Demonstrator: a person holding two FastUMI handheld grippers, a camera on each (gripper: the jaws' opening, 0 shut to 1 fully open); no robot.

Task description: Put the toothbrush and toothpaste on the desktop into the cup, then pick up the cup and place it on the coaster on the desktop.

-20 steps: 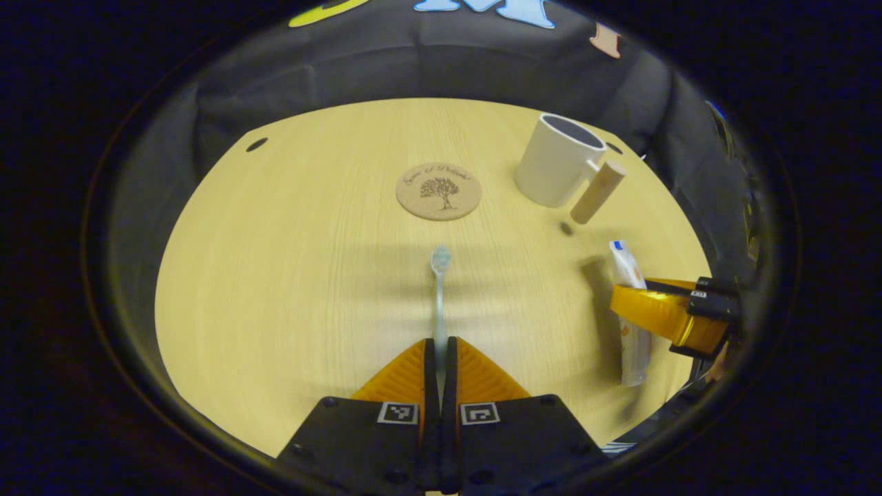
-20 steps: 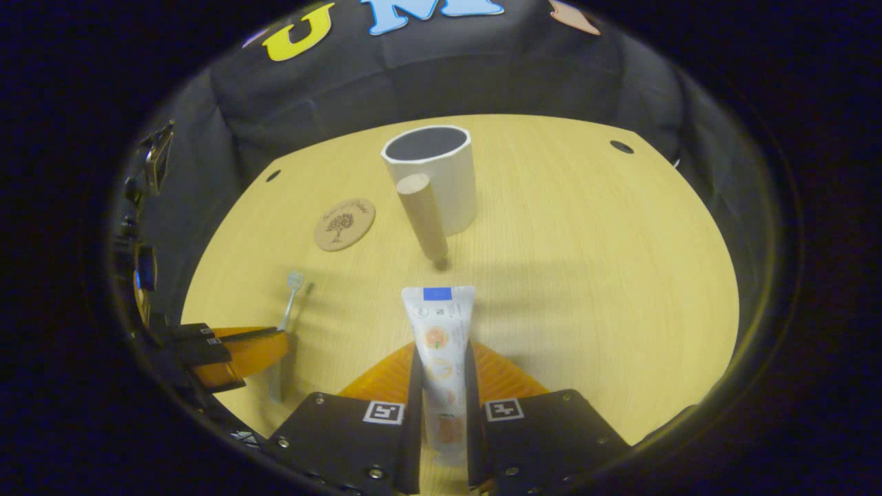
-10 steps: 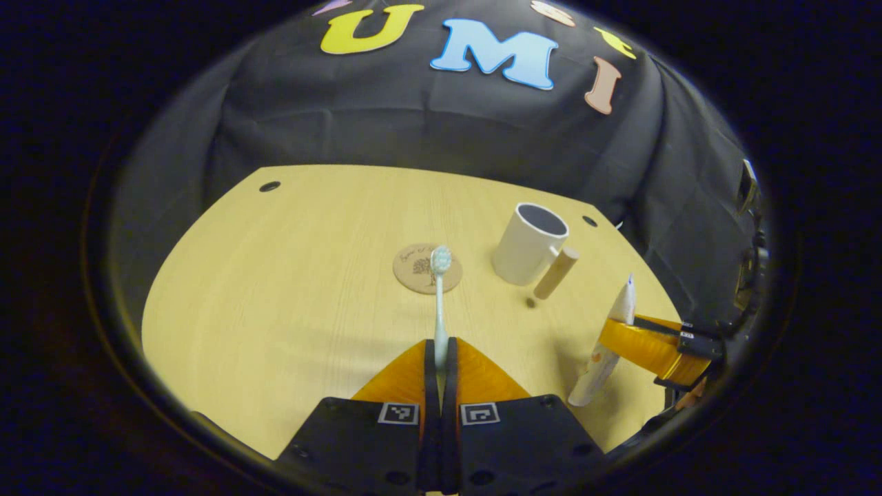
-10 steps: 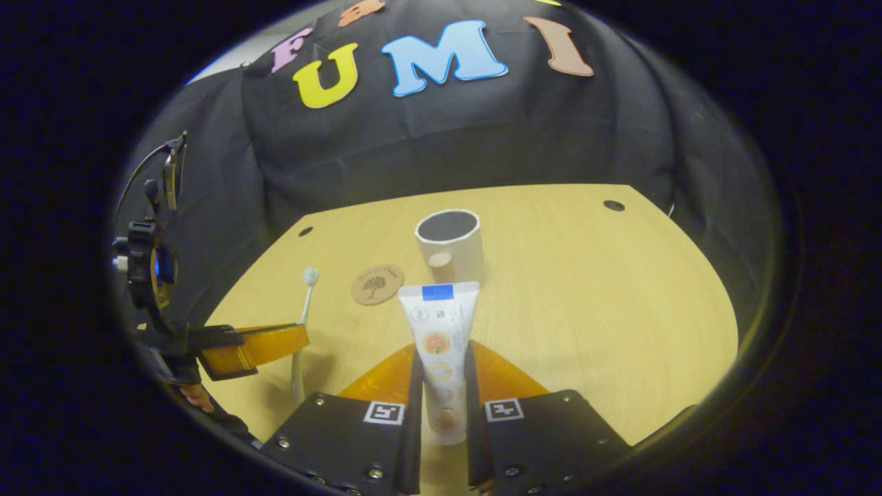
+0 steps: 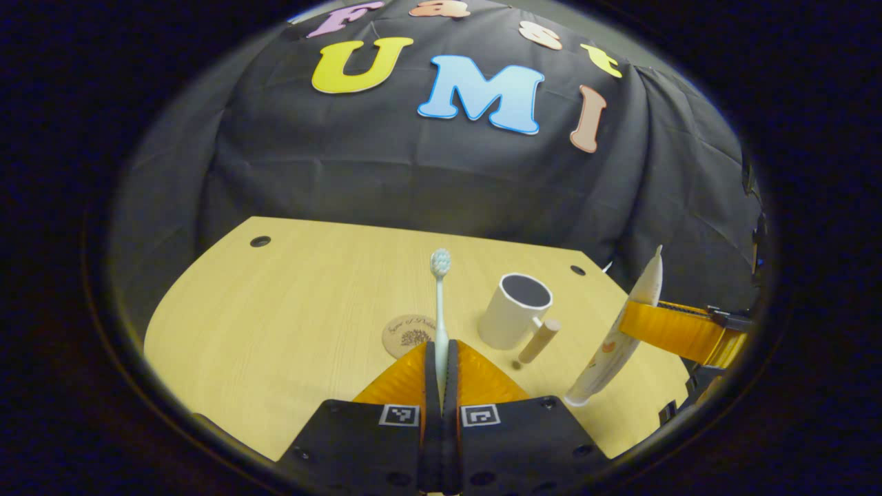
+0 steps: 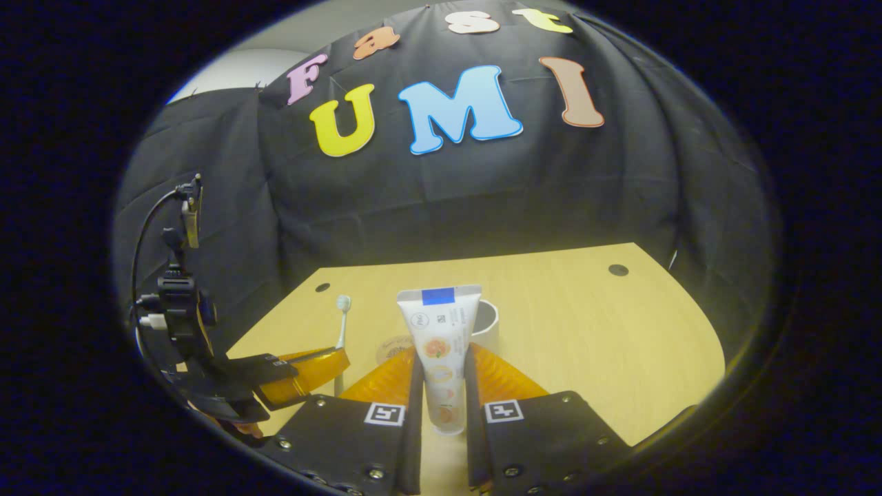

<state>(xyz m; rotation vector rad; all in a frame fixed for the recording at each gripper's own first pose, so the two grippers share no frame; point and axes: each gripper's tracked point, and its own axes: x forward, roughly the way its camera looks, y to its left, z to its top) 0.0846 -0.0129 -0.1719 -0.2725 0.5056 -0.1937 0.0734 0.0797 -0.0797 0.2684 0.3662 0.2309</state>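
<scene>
above the desk: both tongs are raised, each carrying one item
left tongs [image 5: 441,358]: closed tight on the toothbrush [image 5: 439,303] handle; brush stands up along the fingers, bristle head at top. also seen at far left in the right gripper view [image 6: 324,362], with a bit of a hand under it
right tongs [image 6: 442,386]: both fingers press the sides of the toothpaste [image 6: 439,344] tube; flat crimped end up, cap end down between the fingers. in the left gripper view they show at right [image 5: 661,327], tube [image 5: 620,331] tilted and clear of the desk
cup [image 5: 513,313]: white, upright on the desk, mouth open, wooden handle sticking out toward the camera side; in the right gripper view it is mostly hidden behind the tube [image 6: 486,324]
coaster [image 5: 406,334]: round cork disc, flat on the desk just left of the cup, apart from it, partly behind the left tongs' fingers
desk [image 5: 289,310]: light wood
</scene>
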